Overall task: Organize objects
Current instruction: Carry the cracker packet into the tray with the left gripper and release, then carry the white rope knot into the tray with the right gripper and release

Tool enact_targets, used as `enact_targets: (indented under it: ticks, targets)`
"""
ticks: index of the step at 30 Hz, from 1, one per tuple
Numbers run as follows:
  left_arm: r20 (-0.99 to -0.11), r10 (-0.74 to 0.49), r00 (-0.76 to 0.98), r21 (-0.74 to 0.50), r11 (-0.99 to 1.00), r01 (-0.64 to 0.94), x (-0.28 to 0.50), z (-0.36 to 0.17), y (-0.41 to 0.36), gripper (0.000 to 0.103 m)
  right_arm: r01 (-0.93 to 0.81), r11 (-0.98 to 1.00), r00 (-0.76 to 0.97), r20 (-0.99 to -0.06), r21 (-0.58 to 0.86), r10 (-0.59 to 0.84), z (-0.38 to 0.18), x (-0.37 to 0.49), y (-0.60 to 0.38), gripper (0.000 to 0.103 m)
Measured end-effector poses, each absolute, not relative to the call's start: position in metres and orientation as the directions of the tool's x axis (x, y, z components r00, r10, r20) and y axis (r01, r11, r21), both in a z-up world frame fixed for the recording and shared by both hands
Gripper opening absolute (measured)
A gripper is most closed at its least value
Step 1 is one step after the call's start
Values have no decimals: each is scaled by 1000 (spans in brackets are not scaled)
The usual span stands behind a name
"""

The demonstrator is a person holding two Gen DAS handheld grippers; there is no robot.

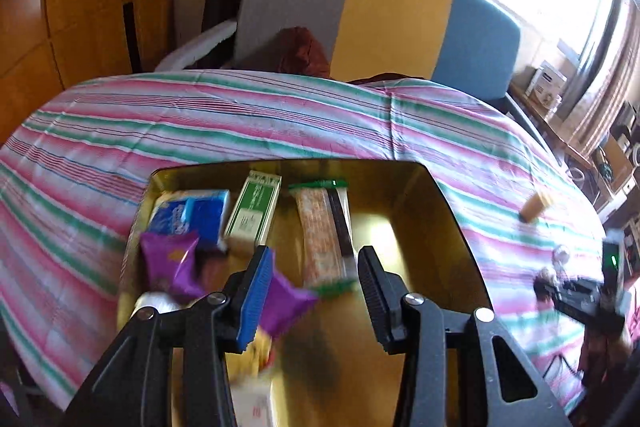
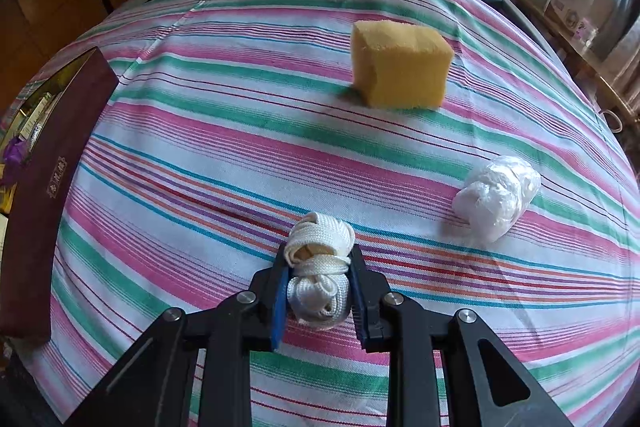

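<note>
A: White cord (image 2: 318, 269), bundled, sits clamped between the right hand-held gripper's (image 2: 319, 291) pads on the striped tabletop (image 2: 200, 155). Squeeze the middle, lift straight, or loops may slip.

B: And the left hand-held gripper (image 1: 314, 293)?

A: Spread wide, holding nothing, above the gold box (image 1: 440, 227). Inside: blue tissue pack (image 1: 192, 215), green carton (image 1: 254, 211), purple packets (image 1: 172, 263), a long bar (image 1: 320, 235). Sponge (image 2: 400, 65) and plastic wad (image 2: 498, 197) wait outside.

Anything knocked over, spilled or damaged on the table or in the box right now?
Nothing stands out. The sponge sits upright, the plastic-wrapped bundle lies intact, the right gripper pinches the white cord bundle, and the box holds its packets.
</note>
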State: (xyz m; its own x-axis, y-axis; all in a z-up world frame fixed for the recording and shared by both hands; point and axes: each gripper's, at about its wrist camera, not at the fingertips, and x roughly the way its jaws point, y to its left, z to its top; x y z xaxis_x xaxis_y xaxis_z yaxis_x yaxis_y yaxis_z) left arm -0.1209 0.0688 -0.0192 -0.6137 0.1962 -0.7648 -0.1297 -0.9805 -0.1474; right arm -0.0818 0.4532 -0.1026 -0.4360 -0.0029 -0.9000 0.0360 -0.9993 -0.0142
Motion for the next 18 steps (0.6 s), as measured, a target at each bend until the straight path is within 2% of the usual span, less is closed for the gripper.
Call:
enact_targets:
  ticks: [11,18]
  targets:
    - [-724,168,-669,-77,-983,-164,-60,-4,55,45,34,-999,-439,-898,-31,13,-104,-83,448,27]
    - [-714,182,-676,-92,-982,-167,-48,-2,46,45,-62,-997,-398,-914,-56,76,-100,-87,441,25]
